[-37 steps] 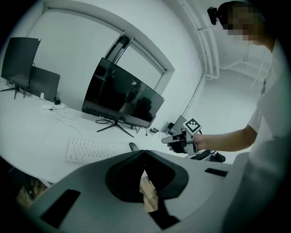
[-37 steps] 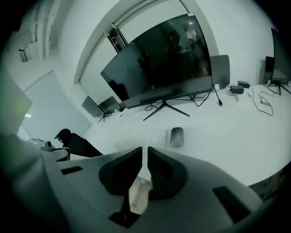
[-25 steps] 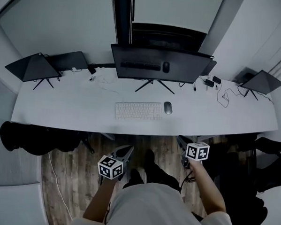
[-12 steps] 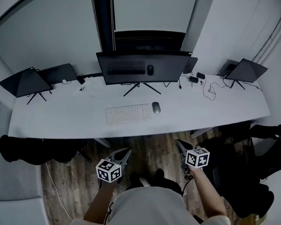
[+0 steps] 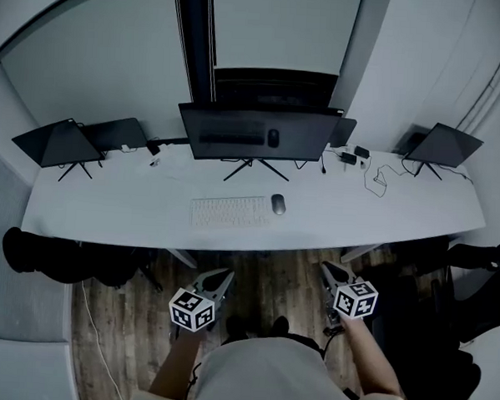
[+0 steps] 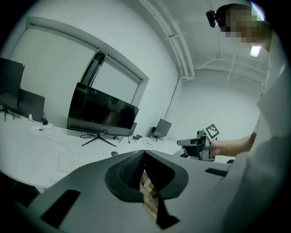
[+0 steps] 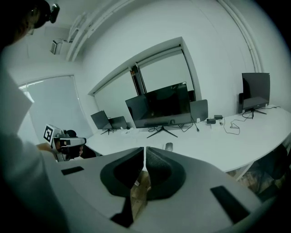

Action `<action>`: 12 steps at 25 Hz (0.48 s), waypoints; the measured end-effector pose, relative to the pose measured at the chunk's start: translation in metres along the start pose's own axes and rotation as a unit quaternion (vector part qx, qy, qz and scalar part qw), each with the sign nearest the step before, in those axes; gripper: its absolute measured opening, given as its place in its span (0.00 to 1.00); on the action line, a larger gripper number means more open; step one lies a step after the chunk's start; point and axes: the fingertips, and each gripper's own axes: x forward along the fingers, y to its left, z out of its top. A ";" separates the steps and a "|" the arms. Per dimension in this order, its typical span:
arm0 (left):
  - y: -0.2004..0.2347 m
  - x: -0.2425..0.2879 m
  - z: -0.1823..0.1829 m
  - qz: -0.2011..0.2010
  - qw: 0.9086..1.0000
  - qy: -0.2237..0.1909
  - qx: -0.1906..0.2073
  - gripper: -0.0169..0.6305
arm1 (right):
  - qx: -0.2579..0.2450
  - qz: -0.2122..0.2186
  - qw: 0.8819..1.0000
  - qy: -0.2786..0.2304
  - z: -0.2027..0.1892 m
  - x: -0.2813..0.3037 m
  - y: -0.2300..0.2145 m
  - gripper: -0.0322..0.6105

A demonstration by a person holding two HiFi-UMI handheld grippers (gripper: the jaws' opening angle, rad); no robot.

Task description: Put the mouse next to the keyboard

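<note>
Mouse: the small dark oval mouse [image 5: 277, 204] sits on the long white worktop [image 5: 108, 204], just beside the right end of the keyboard and not in either grip.
Keyboard: the white flat keyboard [image 5: 230, 211] lies flat near the worktop's front edge, in front of the wide dark monitor [image 5: 258, 134] on its spread stand.
Left hand-held gripper: the left hand-held gripper [image 6: 143, 154] has its jaws pressed together, tips meeting, with nothing between them. It points toward the worktop from well short of it.
Right hand-held gripper: the right hand-held gripper [image 7: 145, 150] also has its jaws pressed together and carries nothing, with the mouse far ahead of its tips.
Position: both are held low by the person's body, over the wooden plank floor [image 5: 263, 275], well apart from mouse and keyboard.
</note>
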 end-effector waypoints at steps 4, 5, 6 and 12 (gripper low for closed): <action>-0.009 -0.002 0.011 0.021 1.000 -0.011 0.019 0.05 | -0.012 0.004 1.000 -0.016 0.010 -0.010 -0.007 0.11; -0.011 -0.002 0.013 0.024 0.999 -0.013 0.024 0.05 | -0.016 0.004 1.000 -0.019 0.012 -0.012 -0.009 0.11; -0.014 -0.002 0.014 0.027 0.999 -0.015 0.027 0.05 | -0.021 0.005 1.000 -0.022 0.013 -0.014 -0.010 0.11; -0.018 0.004 0.019 0.038 0.999 -0.023 0.025 0.05 | -0.041 0.012 0.998 -0.038 0.021 -0.021 -0.018 0.11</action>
